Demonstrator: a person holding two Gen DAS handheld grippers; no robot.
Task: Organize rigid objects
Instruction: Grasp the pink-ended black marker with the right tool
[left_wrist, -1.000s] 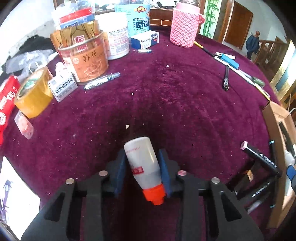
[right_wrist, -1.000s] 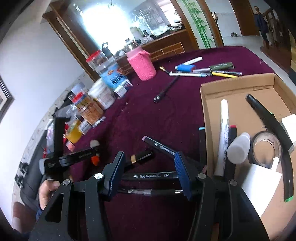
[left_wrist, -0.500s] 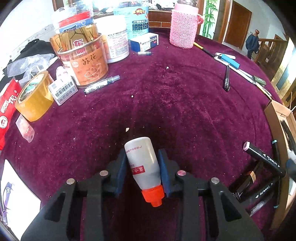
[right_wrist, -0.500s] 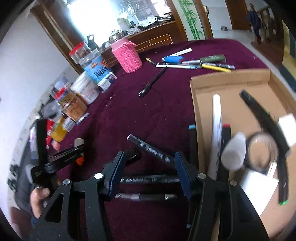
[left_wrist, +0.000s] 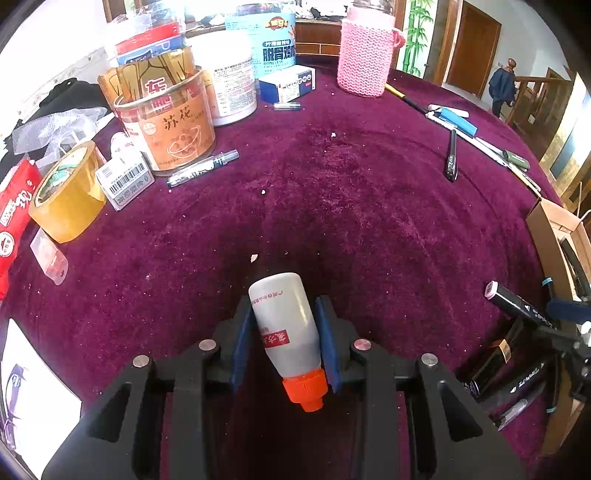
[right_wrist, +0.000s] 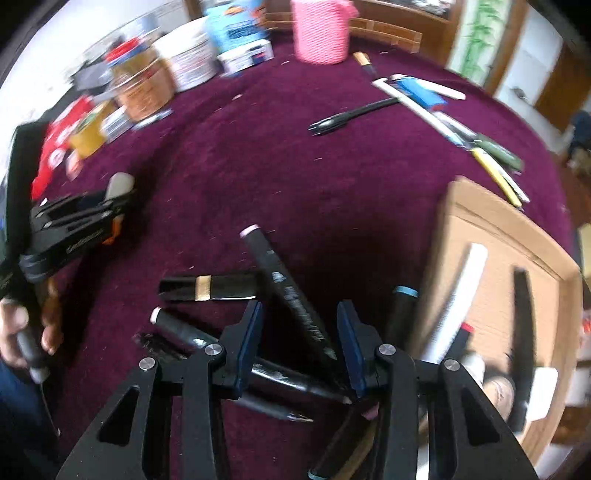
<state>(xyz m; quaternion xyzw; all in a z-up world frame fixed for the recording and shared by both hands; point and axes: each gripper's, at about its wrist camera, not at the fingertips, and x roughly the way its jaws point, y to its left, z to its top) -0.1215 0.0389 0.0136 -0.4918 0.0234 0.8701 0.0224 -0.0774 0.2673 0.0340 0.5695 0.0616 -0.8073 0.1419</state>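
Note:
My left gripper (left_wrist: 284, 306) is shut on a white squeeze bottle (left_wrist: 288, 325) with an orange cap, held just above the maroon cloth; the cap points back toward the camera. In the right wrist view that gripper (right_wrist: 110, 206) and its bottle (right_wrist: 122, 182) sit at the left. My right gripper (right_wrist: 300, 306) points down over a pile of black markers, and its jaws are closing. A black marker with a pink end (right_wrist: 280, 280) lies slanted between them, with a gap on each side. A cardboard box (right_wrist: 498, 221) with pens in it lies to the right.
A black marker with a gold band (right_wrist: 207, 288) and a blue-capped marker (right_wrist: 402, 306) lie beside the jaws. Jars (left_wrist: 166, 122), a tape roll (left_wrist: 66, 192) and a pink knitted cup (left_wrist: 365, 55) stand at the back. Loose pens (left_wrist: 451, 155) lie at the right. A hand (right_wrist: 14, 332) grips the left tool.
My right gripper has swung left off the box edge and rolled, so the pink-ended marker now lies between its jaws, which have narrowed. The left gripper and its bottle have stayed put.

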